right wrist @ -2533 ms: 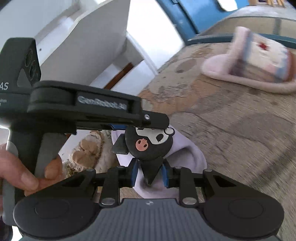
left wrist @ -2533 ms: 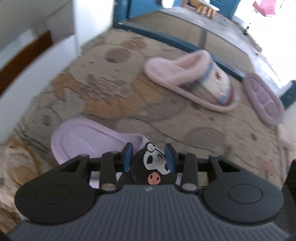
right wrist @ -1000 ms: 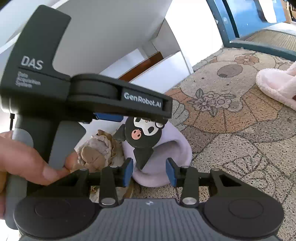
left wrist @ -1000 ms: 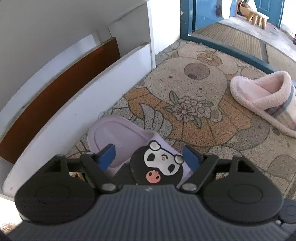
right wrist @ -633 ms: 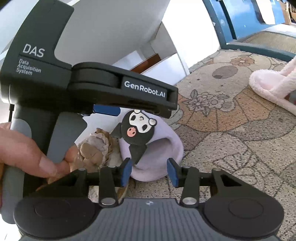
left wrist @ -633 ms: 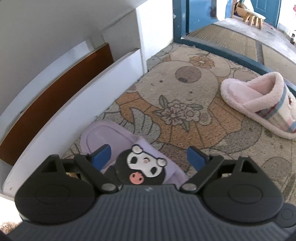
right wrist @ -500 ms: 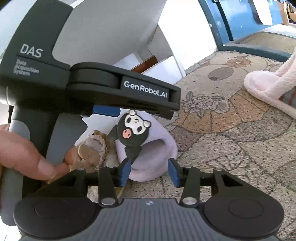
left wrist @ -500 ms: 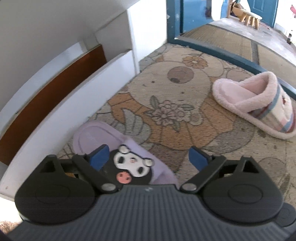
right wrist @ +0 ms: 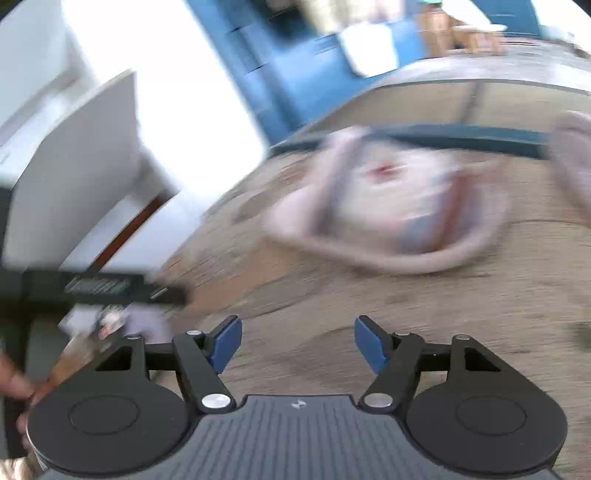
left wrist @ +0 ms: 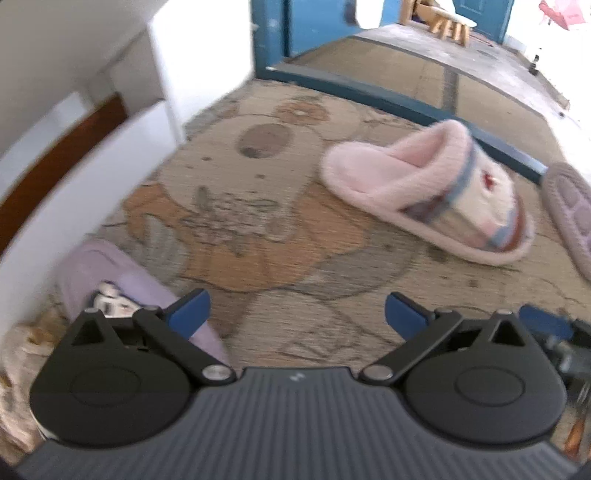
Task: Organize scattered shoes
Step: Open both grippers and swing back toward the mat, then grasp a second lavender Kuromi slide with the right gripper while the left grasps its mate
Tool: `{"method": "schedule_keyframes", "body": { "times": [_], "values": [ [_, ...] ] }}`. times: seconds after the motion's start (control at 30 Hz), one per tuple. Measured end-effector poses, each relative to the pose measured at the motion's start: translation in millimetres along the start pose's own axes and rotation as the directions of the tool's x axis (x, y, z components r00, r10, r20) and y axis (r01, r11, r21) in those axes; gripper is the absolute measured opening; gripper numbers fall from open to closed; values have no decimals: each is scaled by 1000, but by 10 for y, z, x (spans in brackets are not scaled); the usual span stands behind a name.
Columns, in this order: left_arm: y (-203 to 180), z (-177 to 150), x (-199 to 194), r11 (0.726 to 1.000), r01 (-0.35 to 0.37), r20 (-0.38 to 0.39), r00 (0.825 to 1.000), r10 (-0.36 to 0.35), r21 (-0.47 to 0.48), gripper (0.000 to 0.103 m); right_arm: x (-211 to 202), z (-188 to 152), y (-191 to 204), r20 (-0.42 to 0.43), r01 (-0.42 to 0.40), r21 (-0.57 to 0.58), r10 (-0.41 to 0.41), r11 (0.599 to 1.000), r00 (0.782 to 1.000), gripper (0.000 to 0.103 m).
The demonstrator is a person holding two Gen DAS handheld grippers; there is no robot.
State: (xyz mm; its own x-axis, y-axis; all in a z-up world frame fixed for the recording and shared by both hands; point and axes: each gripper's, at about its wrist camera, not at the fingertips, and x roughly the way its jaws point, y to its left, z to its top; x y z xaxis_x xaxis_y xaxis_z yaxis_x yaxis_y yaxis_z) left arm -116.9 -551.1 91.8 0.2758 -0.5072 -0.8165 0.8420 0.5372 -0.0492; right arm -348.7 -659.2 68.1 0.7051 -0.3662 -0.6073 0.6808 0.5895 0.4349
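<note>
Patterned mat [left wrist: 295, 258] | one lilac slipper [left wrist: 122, 280], one pink slipper [left wrist: 424, 206] | both grippers' fingers opening, empty

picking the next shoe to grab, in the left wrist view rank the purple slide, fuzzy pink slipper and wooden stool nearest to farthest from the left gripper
1. Purple slide: low left by the white shelf, just beside the left gripper, whose jaws are opening on nothing.
2. Fuzzy pink slipper: mid-mat, ahead to the right.
3. Wooden stool: top right, beyond the blue doorway.
</note>
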Motion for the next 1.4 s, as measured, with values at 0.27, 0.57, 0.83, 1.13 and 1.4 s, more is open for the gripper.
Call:
{"method": "schedule_keyframes", "body": {
  "times": [0.27,0.57,0.83,1.13,1.4],
  "values": [
    [-602,-13,64,989,138,-54,989,-135,57,103,-492,194,-752,91,161,91,-170,983,981,74],
    [-1110,133,71,966,236,-73,970,-230,104,103,-919,627,-1323,225,366,95,-378,926,898,85],
    [-1222,48,132,953,287,-125,954,-274,96,103,-468,898,-1649,120,473,-104,-461,875,879,71],
    [-1077,-33,172,960,275,-149,952,-266,45,103,-320,644,-1385,173,547,-281,-519,789,837,38],
    [-963,-93,195,959,282,-167,946,-277,10,103,-30,329,-720,281,621,-548,-576,561,768,36]
  ]
}}
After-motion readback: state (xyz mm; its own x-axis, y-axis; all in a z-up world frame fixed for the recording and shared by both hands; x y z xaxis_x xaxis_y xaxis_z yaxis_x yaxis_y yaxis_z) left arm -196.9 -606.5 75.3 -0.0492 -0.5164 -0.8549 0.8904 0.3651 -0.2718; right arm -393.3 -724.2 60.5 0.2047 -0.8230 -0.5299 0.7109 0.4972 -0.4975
